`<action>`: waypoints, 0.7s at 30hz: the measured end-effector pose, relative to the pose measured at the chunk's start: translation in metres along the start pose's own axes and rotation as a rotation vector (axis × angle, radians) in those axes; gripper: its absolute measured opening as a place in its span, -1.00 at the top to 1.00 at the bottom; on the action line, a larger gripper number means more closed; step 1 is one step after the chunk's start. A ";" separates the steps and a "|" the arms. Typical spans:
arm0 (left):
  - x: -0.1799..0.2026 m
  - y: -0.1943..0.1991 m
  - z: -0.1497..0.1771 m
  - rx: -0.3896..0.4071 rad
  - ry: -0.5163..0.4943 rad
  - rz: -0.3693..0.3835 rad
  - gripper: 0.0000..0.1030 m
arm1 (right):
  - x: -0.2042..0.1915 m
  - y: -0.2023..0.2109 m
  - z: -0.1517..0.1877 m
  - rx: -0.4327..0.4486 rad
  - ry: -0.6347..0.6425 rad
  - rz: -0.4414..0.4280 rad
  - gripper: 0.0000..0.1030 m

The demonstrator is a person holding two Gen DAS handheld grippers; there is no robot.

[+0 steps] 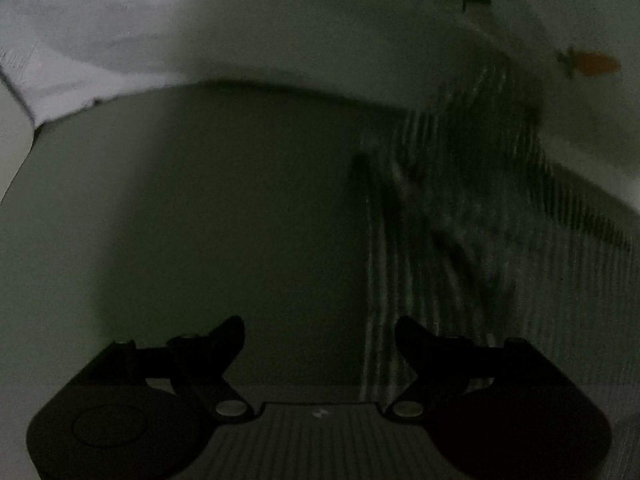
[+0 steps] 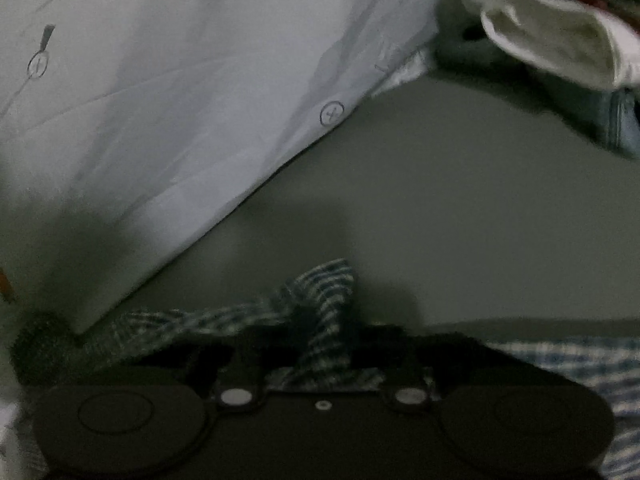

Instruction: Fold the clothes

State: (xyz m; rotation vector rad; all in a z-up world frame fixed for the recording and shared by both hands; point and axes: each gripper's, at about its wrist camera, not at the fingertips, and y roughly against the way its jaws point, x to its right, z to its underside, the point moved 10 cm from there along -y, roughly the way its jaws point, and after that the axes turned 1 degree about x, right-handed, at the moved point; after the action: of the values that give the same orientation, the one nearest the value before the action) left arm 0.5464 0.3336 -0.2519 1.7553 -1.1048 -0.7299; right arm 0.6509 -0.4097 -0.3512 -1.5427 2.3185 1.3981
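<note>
Your right gripper (image 2: pixel 320 344) sits lowest and closest in its own view, and its jaws are pinching a bunched corner of the checked shirt (image 2: pixel 320 292), which rises in a crumpled peak between the fingers and trails off to the left along the grey surface (image 2: pixel 460 220); I cannot say whether that surface is a bed or a desk. Your left gripper (image 1: pixel 320 340) has its jaws spread wide with nothing between them, and in that view the same dark-and-white fabric (image 1: pixel 460 220) hangs or drapes ahead and to the right of the fingers, blurred as though in motion. Judging by this, you are in the middle of carrying or lifting one edge of the shirt, though whether that is to spread it out or to lay one fold over another the blur does not settle. Next the free left jaws would need a second hold on the cloth, at a corner or hem level with the right one, so the fabric hangs even. A white sheet (image 2: pixel 180 100) with small printed motifs lies beyond, and a pile of other clothes (image 2: pixel 560 40) sits at the far right. An orange carrot-like print (image 1: pixel 592 64) shows; no writing or brand can be read.
</note>
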 end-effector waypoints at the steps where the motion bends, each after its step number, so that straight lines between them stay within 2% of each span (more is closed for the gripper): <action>1: -0.001 0.003 0.007 -0.013 0.002 -0.004 -0.63 | -0.001 0.005 -0.001 0.020 -0.025 -0.023 0.83; 5: -0.005 0.016 0.032 -0.048 0.026 0.008 -0.64 | -0.017 0.033 -0.009 0.101 -0.063 -0.129 0.87; 9: 0.002 0.024 0.056 -0.072 0.016 0.016 -0.64 | -0.050 0.065 -0.004 0.118 -0.086 -0.339 0.87; 19: 0.006 0.053 0.114 -0.097 -0.050 0.021 -0.66 | -0.132 0.126 0.075 -0.024 0.017 -0.619 0.88; 21: 0.005 0.059 0.125 -0.096 -0.065 0.020 -0.68 | -0.139 0.136 0.095 -0.058 0.027 -0.632 0.88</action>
State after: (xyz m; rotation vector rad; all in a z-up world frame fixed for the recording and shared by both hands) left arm 0.4229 0.2704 -0.2500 1.6476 -1.1108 -0.8192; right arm 0.5795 -0.2301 -0.2544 -2.0589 1.5718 1.2707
